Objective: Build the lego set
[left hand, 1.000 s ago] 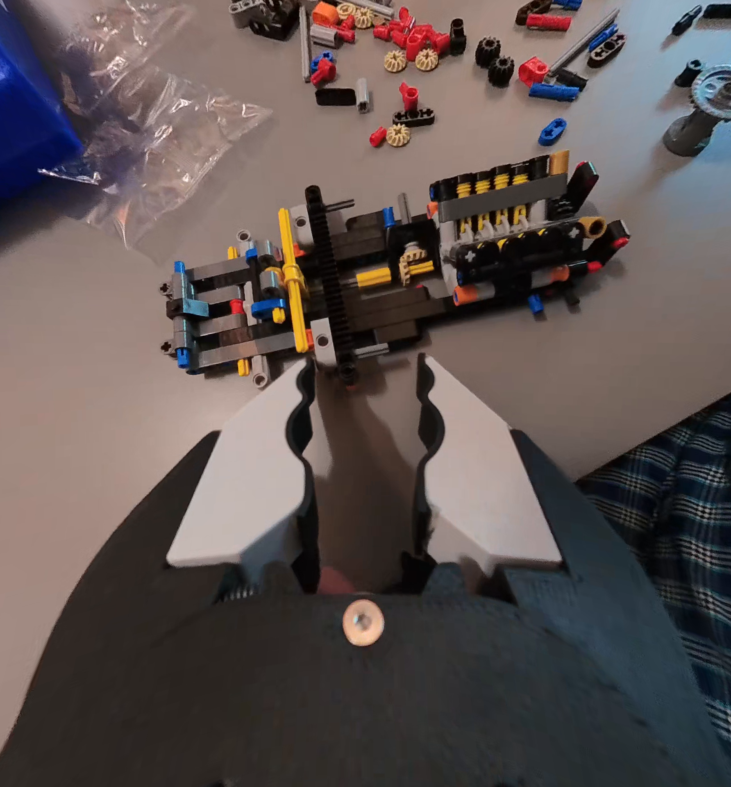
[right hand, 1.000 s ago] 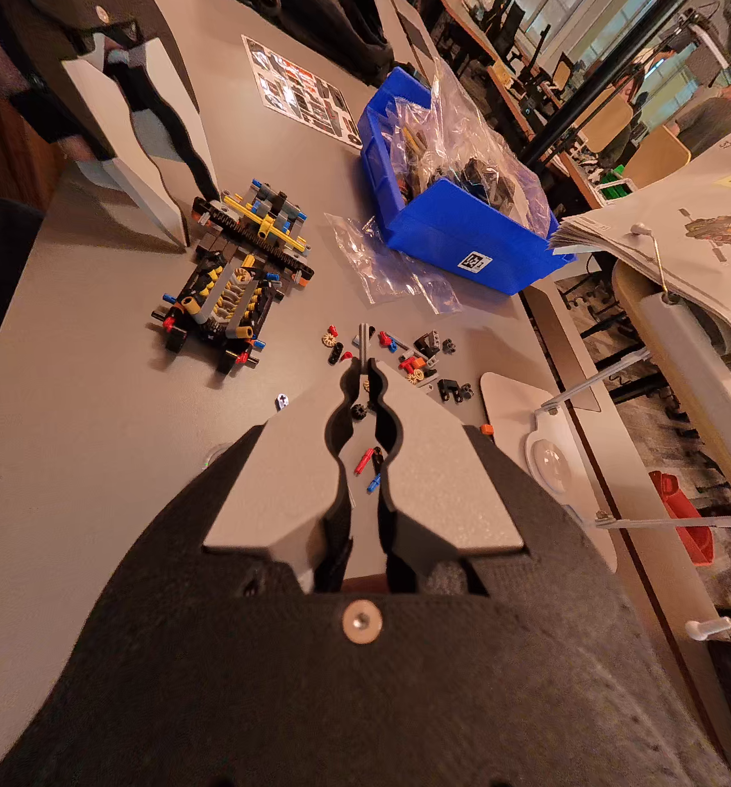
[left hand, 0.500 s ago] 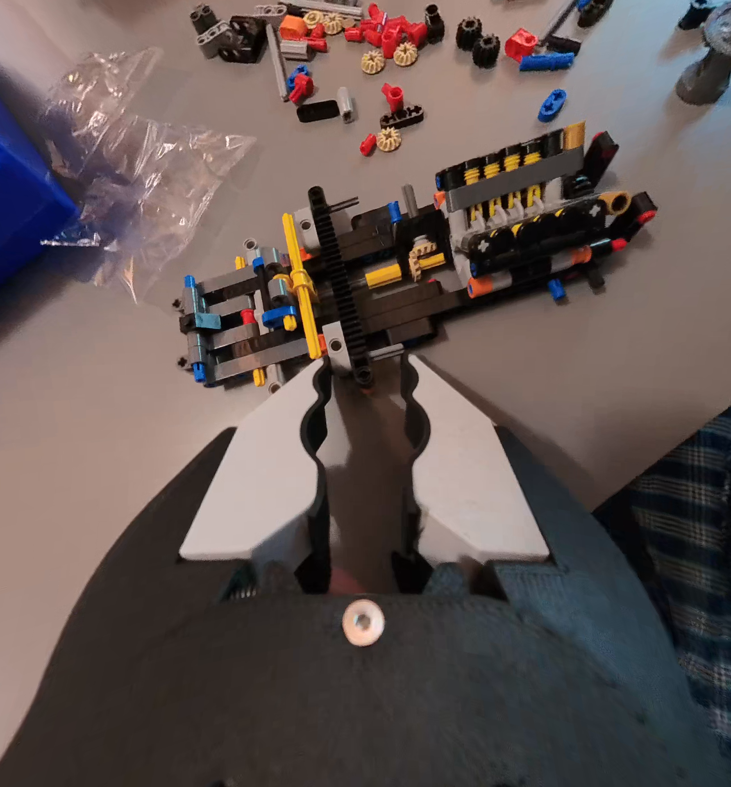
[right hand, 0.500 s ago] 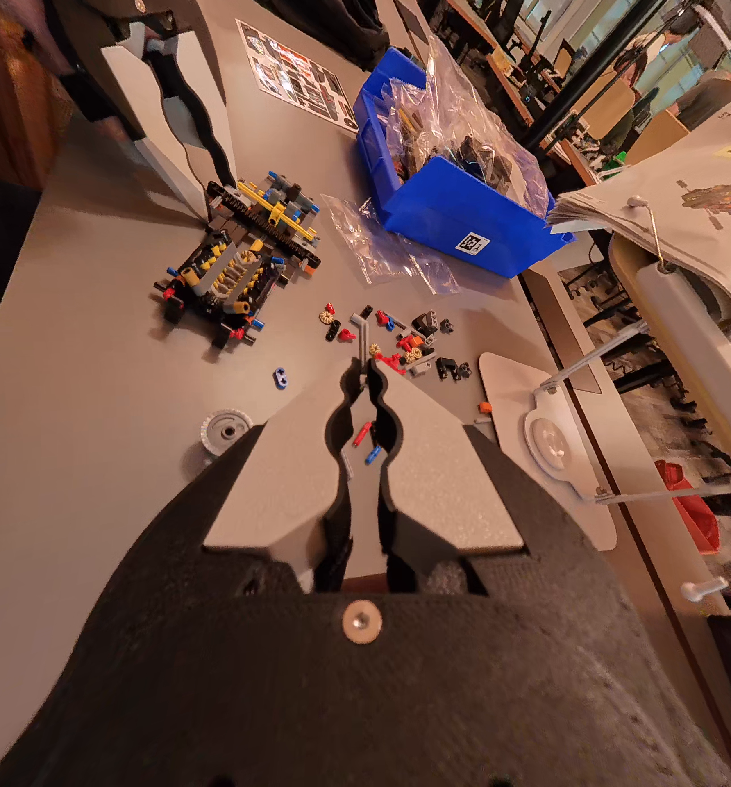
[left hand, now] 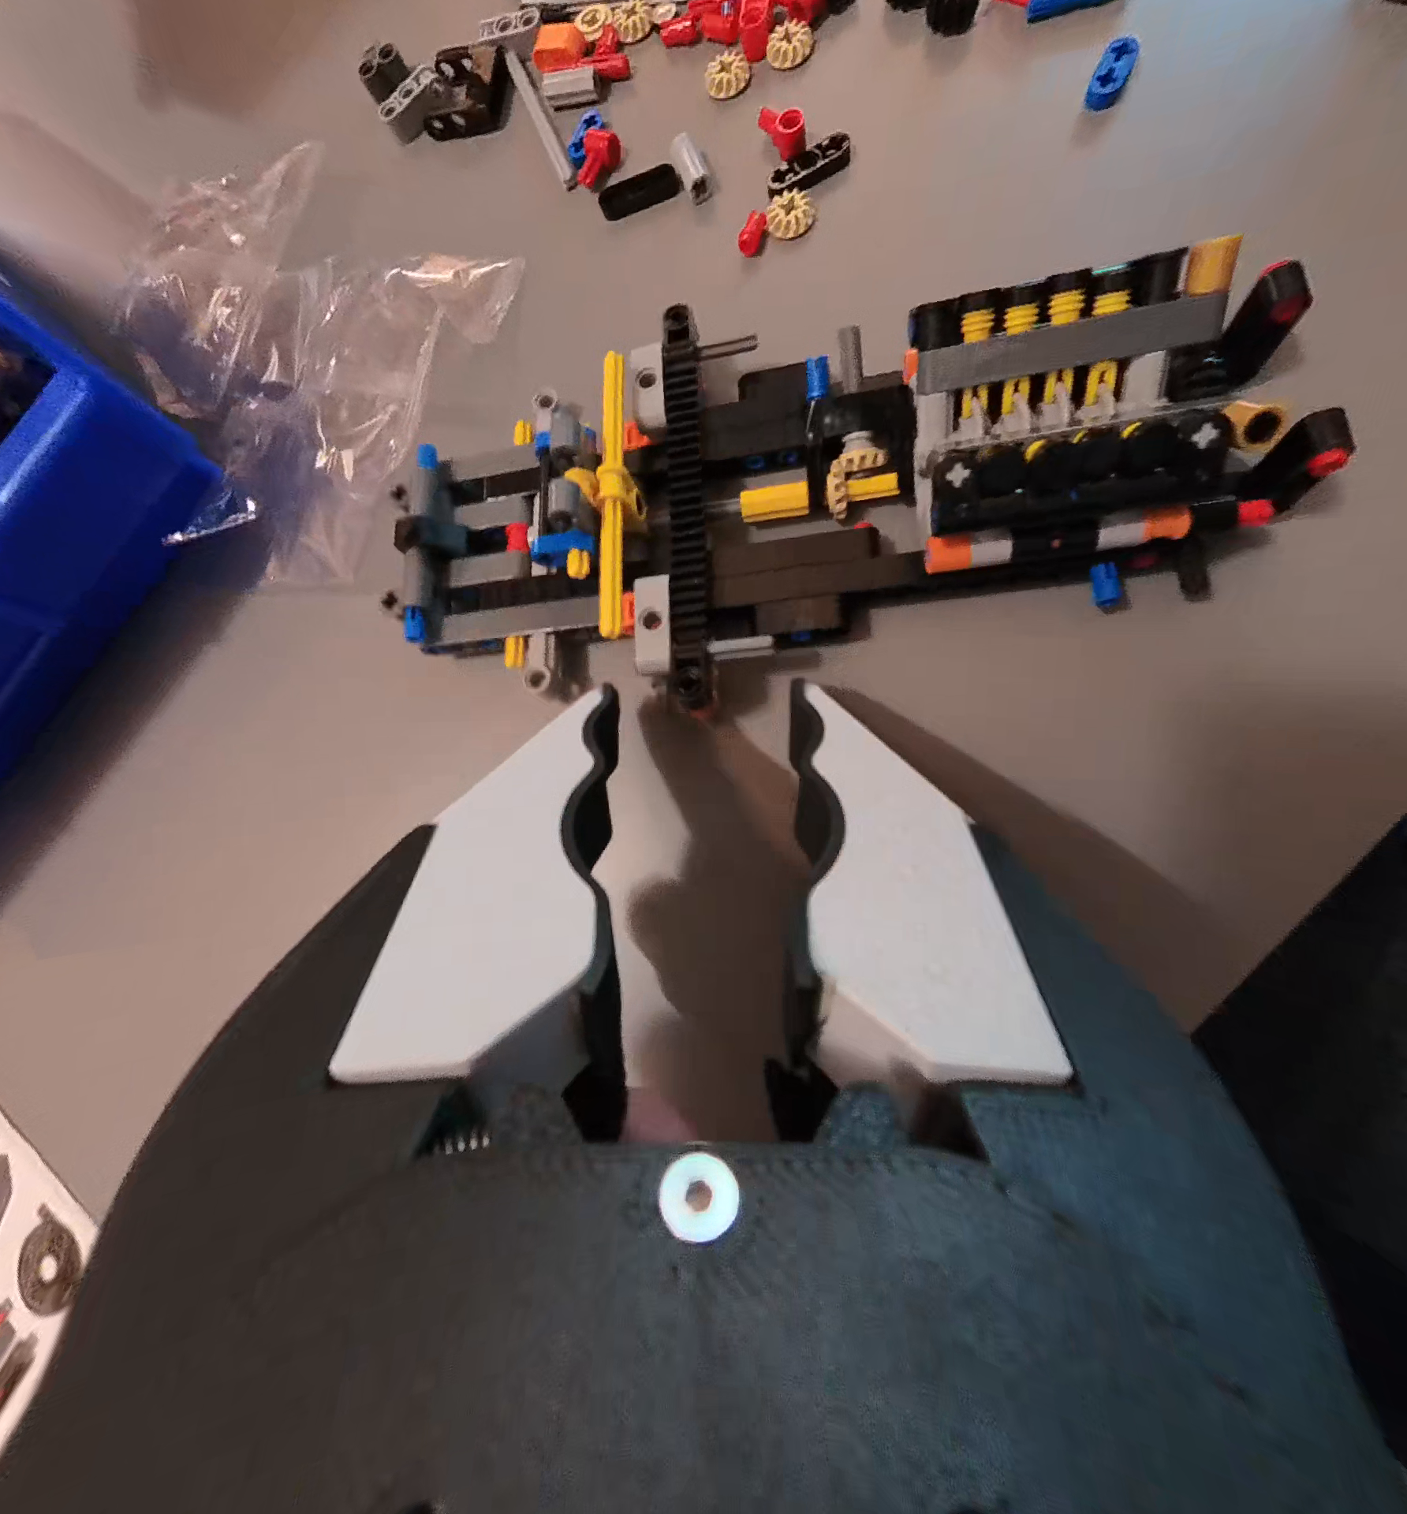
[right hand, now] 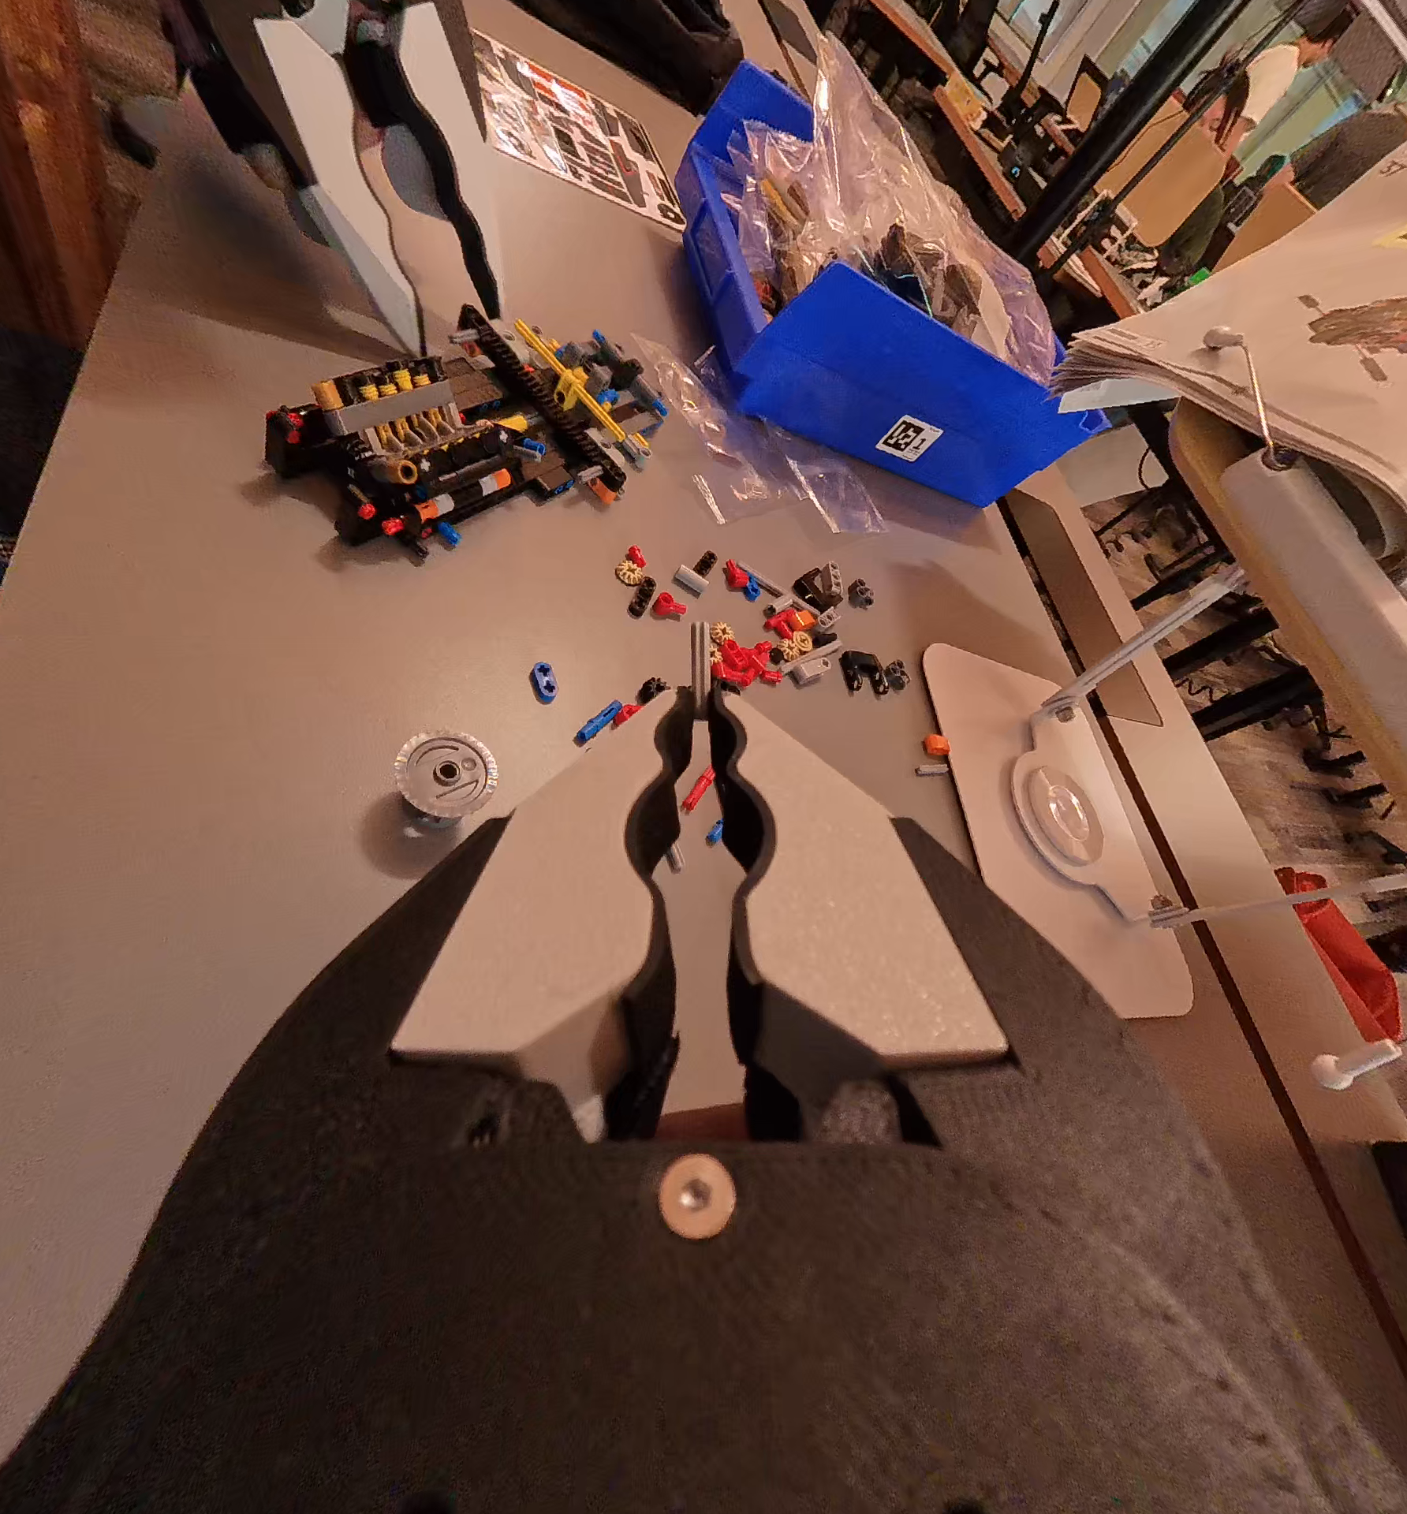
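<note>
On the counter (left hand: 192, 819) in the left wrist view, the left tool (left hand: 704, 696) gapes empty just short of the half-built model (left hand: 766, 491); a shove could skid it. In the right wrist view, the right tool (right hand: 696, 700) pinches a grey axle (right hand: 698, 659) (apparently by its end), which could pivot or slip over the loose parts (right hand: 757, 647).

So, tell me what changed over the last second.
The right gripper, shut on an axle, drew back from the loose parts, which brought the wheel into view. The left gripper narrowed, then reopened slightly at the model. Nothing was grasped or released. The model, bin and bag stayed put.
</note>
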`<state>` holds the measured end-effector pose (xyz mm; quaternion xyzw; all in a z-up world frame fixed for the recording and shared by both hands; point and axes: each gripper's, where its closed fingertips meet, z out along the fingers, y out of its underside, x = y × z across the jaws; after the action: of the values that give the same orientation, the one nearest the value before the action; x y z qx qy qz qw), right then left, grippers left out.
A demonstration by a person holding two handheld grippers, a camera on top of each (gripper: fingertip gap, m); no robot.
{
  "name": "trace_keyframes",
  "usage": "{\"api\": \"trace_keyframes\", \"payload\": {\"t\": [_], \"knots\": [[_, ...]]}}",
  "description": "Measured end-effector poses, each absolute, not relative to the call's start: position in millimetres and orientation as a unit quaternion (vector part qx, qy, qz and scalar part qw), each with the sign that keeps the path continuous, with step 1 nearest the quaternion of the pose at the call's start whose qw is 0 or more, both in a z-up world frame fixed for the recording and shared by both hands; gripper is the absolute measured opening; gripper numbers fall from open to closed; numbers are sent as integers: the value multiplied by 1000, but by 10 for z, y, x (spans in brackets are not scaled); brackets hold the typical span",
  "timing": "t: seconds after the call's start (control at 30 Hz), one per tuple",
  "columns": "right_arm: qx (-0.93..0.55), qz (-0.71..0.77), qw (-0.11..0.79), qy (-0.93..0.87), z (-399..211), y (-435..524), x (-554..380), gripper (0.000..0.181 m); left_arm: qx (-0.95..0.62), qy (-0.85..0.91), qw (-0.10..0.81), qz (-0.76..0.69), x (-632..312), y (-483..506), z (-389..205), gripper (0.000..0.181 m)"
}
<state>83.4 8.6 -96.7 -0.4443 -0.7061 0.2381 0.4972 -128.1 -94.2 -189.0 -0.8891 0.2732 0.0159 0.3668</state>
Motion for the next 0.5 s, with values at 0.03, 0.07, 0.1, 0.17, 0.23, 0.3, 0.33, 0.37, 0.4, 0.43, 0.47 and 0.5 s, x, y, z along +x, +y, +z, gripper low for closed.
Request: {"api": "trace_keyframes", "payload": {"t": [0.03, 0.07, 0.1, 0.17, 0.23, 0.3, 0.33, 0.37, 0.4, 0.43, 0.47, 0.5], "knots": [[-445, 238, 497, -706, -967, 89, 839, 1, -891, 269, 366, 14, -1281, -966, -1888, 44], [-445, 238, 498, -705, -966, 93, 844, 1, -892, 262, 367, 16, -1288, -989, -1883, 48], [-446, 239, 498, -705, -963, 98, 850, 1, -894, 256, 367, 16, -1289, -1016, -1879, 50], [-447, 241, 498, -703, -957, 108, 860, 2, -897, 241, 370, 19, -1291, -1069, -1852, 53], [-449, 241, 500, -701, -949, 119, 875, 2, -896, 225, 382, 17, -1265, -1105, -1773, 55], [-451, 241, 501, -698, -942, 127, 894, 2, -889, 211, 406, 21, -1216, -1096, -1634, 55], [-452, 241, 501, -697, -939, 131, 905, 2, -884, 212, 416, 19, -1158, -1090, -1563, 55], [-454, 241, 502, -696, -939, 135, 917, 2, -878, 212, 429, 18, -1085, -1070, -1486, 55], [-455, 242, 502, -695, -942, 137, 927, 2, -872, 212, 441, 15, -1004, -1040, -1407, 55], [-457, 242, 501, -694, -948, 138, 939, 2, -866, 217, 451, 10, -905, -1015, -1337, 55], [-459, 242, 501, -693, -953, 140, 951, 2, -859, 224, 460, 5, -806, -995, -1275, 55], [-461, 241, 501, -692, -956, 141, 964, 2, -853, 229, 468, 1, -708, -967, -1217, 54]]}}
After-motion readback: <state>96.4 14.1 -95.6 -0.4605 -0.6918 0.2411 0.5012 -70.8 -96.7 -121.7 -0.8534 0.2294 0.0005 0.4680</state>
